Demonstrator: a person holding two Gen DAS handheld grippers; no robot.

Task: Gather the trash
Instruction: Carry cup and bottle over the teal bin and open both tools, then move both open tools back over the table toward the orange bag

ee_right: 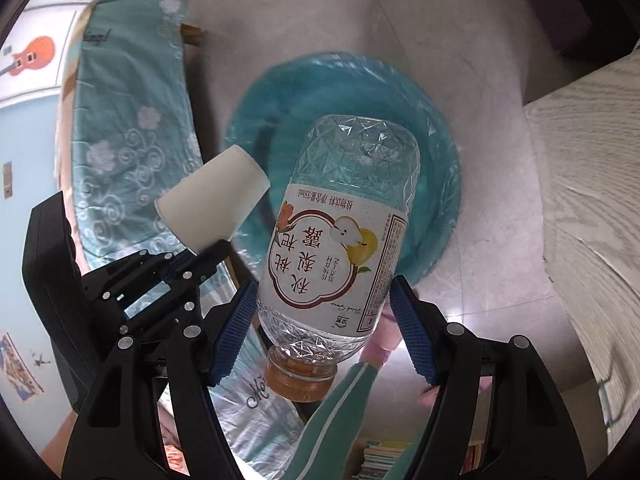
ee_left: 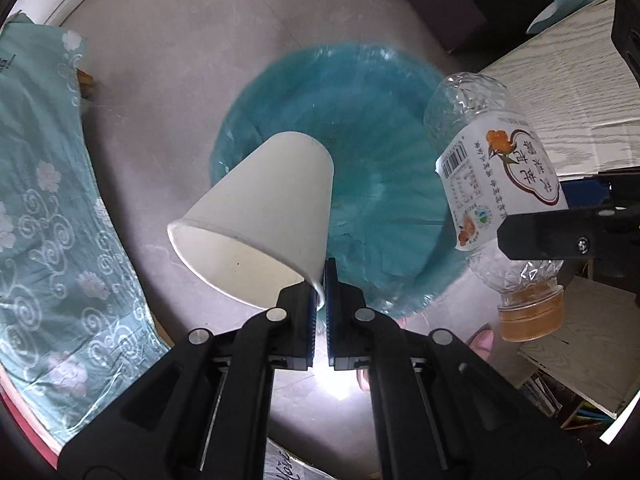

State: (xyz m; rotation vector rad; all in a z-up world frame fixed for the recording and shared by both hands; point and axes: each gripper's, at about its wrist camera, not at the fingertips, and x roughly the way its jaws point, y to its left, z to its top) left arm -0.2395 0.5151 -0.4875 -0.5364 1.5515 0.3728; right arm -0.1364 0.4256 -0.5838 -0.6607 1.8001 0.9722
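A white paper cup (ee_left: 264, 208) hangs tilted, mouth towards the camera, with my left gripper (ee_left: 323, 280) shut on its rim. My right gripper (ee_right: 324, 292) is shut on a clear plastic bottle (ee_right: 340, 216) with a pear label, held base down and away, its amber cap (ee_right: 300, 380) near the camera. Below both lies a round bin lined with a teal bag (ee_left: 360, 120) (ee_right: 440, 152). In the left wrist view the bottle (ee_left: 492, 168) hangs at the right, over the bin's edge. In the right wrist view the cup (ee_right: 216, 200) and left gripper (ee_right: 208, 252) sit to the left.
A teal flowered cloth (ee_left: 48, 220) (ee_right: 132, 120) drapes over furniture left of the bin. A pale wood-grain tabletop (ee_left: 560, 80) (ee_right: 592, 200) stands at the right. Grey floor (ee_left: 160, 80) surrounds the bin. Something pink, perhaps a foot (ee_left: 480, 340), shows near the bin.
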